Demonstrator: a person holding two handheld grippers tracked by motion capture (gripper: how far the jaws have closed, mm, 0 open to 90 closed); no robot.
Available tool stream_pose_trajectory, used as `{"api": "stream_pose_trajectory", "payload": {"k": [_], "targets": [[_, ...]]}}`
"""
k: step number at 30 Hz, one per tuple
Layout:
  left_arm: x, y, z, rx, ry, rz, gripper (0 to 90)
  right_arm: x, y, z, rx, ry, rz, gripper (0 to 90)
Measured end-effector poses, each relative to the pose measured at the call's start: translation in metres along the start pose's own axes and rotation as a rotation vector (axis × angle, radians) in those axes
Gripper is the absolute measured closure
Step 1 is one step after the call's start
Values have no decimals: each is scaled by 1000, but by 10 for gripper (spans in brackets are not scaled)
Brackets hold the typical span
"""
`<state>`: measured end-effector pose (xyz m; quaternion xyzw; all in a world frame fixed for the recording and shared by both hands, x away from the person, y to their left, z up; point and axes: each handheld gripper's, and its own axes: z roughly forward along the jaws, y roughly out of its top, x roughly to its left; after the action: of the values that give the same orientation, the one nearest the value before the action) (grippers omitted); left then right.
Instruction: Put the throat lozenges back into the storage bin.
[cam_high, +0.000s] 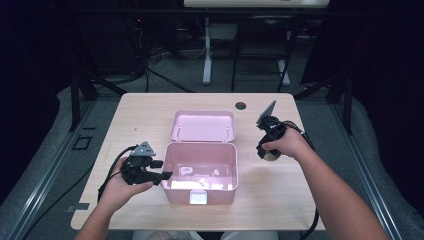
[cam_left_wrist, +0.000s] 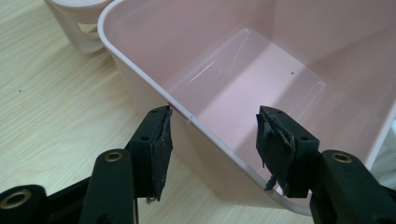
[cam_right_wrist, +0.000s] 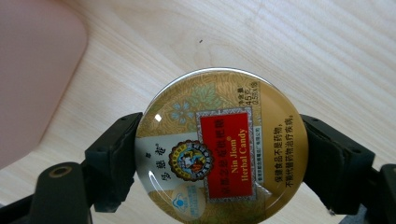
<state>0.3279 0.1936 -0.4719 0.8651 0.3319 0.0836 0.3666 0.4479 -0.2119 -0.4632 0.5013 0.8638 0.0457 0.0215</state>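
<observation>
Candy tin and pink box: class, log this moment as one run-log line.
right gripper: shut on candy tin, above table | left gripper: open, jaws straddling pink box left wall | lid: open

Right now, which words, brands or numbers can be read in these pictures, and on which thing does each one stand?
"Nin Jiom Herbal Candy": red label on the round candy tin, held by the right gripper.
"45": near the tin's rim; the characters beside it are too small to read.
Chinese lines on the tin: too small to read reliably.
Pink box: no text.
</observation>
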Motion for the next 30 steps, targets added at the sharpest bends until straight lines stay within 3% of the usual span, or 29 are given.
{"api": "stream_pose_trajectory", "payload": {"k": [15, 19, 30], "targets": [[0, 0, -1, -3, 1, 2, 451, 16, 5, -29, -15, 3, -80, 198], [0, 0, -1, -3, 1, 2, 451, 24, 5, -37, -7, 12, -152, 198], [0, 0, -1, -4, 0, -2, 451, 43, 7, -55, 4, 42, -254, 198]]}}
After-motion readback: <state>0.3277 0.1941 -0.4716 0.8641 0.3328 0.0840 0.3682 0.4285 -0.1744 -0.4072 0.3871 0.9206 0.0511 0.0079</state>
